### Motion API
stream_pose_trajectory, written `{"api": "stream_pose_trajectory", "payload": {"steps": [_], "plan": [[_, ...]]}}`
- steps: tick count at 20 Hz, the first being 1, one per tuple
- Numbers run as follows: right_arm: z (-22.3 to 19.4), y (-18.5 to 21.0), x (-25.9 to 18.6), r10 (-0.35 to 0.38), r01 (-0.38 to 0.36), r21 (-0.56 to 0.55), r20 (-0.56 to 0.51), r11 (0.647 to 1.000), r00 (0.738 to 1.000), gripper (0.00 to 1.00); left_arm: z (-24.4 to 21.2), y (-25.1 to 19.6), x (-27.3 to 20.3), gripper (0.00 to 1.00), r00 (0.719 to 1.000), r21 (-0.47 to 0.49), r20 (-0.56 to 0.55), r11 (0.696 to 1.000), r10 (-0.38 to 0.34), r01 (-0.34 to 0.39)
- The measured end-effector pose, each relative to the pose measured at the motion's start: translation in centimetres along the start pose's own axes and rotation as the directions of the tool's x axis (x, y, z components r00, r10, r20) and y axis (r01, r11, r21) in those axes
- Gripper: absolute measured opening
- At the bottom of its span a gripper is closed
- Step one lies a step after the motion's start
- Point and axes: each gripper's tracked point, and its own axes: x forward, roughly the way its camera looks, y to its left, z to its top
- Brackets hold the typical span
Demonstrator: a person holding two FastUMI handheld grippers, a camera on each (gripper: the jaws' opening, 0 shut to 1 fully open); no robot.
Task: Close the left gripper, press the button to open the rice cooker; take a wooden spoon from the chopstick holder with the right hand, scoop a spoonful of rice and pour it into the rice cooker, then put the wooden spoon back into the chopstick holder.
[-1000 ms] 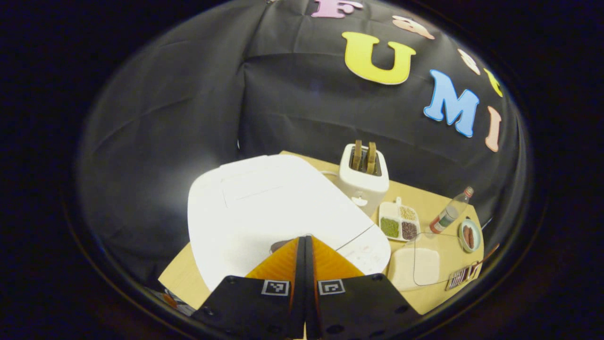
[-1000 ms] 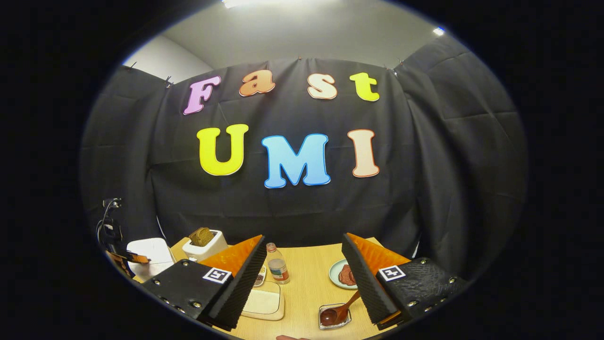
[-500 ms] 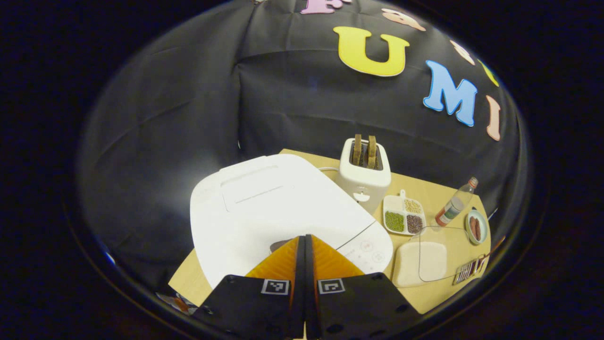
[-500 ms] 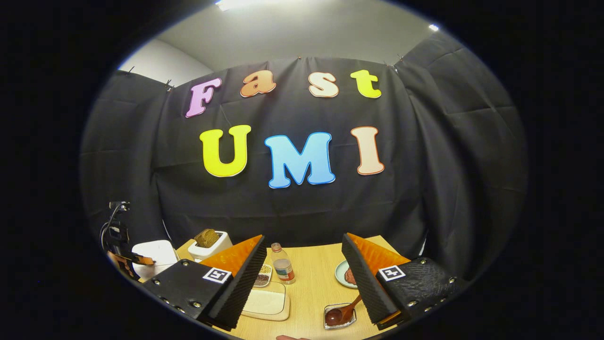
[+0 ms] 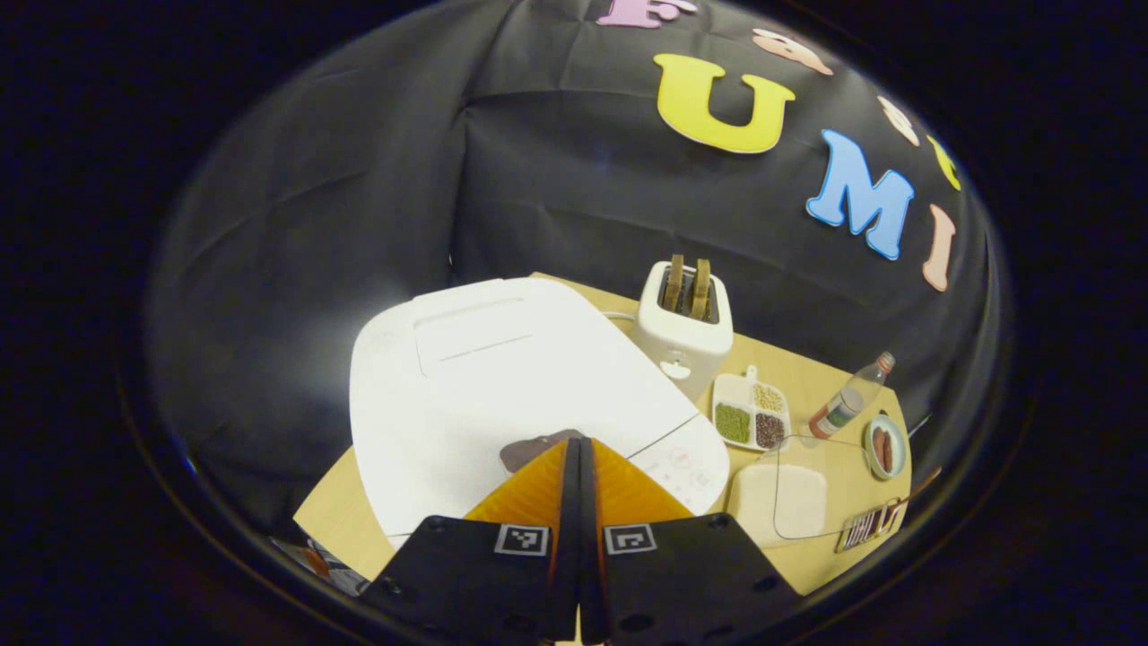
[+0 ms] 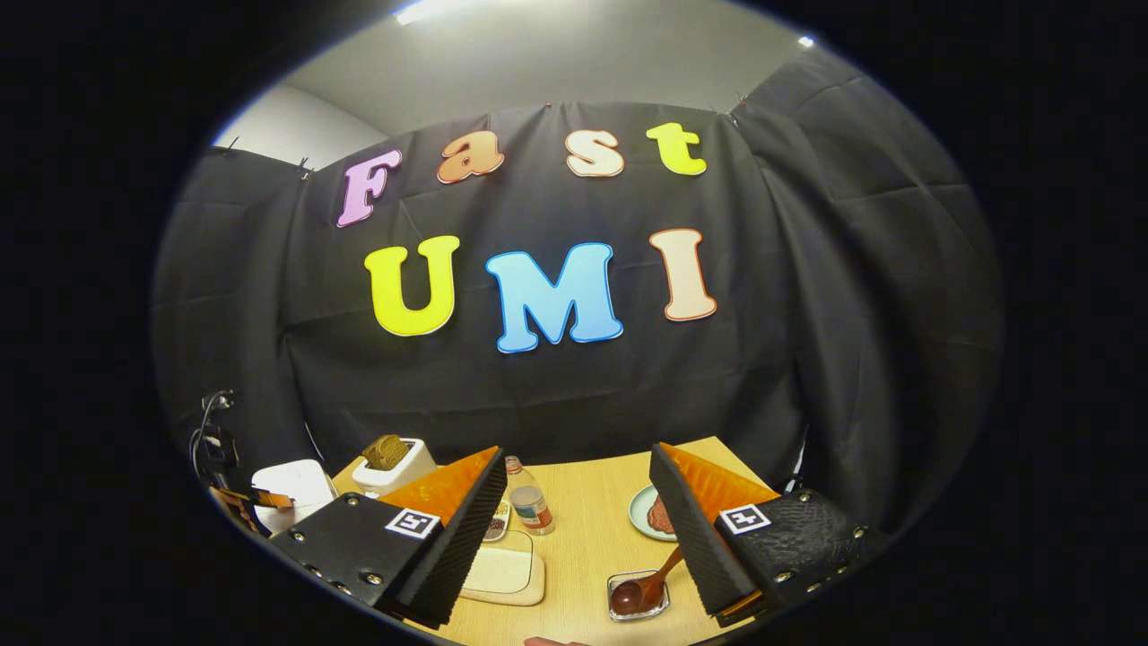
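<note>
Left gripper [image 5: 578, 441], fingers closed flat together, tips at the dark button [image 5: 529, 449] on the rice cooker [image 5: 502, 386] lid's front; press straight down, squarely centred; right gripper [image 6: 574, 502] fingers wide open, empty, above the surface [image 6: 583, 538].

The rice cooker's button [image 5: 531, 449] lies partly hidden behind the left gripper's [image 5: 578, 444] closed jaws.

My left gripper [image 5: 578, 441] has drawn back a little from the rice cooker [image 5: 502, 395]: the dark button [image 5: 531, 447], half hidden under my closed fingers a second ago, now shows almost whole just ahead of the tips. My right gripper [image 6: 576, 520] has swung slightly.
</note>
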Motion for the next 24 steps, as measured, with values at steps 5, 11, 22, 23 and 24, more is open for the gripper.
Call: {"api": "stream_pose_trajectory", "payload": {"steps": [5, 11, 22, 23, 24], "plan": [[-0.1, 0.5, -0.7, 0.022, -0.022, 0.006, 0.008, 1.000, 1.000, 0.98, -0.4, 0.1, 0.6, 0.08, 0.999, -0.005, -0.052, 1.000, 0.010, -0.011], [0.1, -1.1, -1.3, -0.003, 0.002, 0.014, 0.014, 1.000, 1.000, 0.98, -0.2, 0.6, 0.2, 0.08, 0.999, -0.002, -0.031, 1.000, 0.028, -0.028], [0.6, -0.9, -1.6, 0.011, -0.011, 0.005, 0.020, 1.000, 1.000, 0.98, 6.7, 1.1, -3.3, 0.09, 0.983, 0.012, 0.176, 0.998, 0.053, -0.056], [0.6, -1.1, -1.6, 0.008, -0.008, 0.005, 0.022, 1.000, 1.000, 0.98, 8.8, 0.9, -4.7, 0.17, 0.964, 0.011, 0.259, 0.998, 0.052, -0.057], [0.5, -1.1, -1.6, 0.006, -0.006, 0.005, 0.022, 1.000, 1.000, 0.98, 10.8, 0.0, -6.5, 0.28, 0.944, 0.019, 0.329, 0.999, 0.028, -0.036]]}}
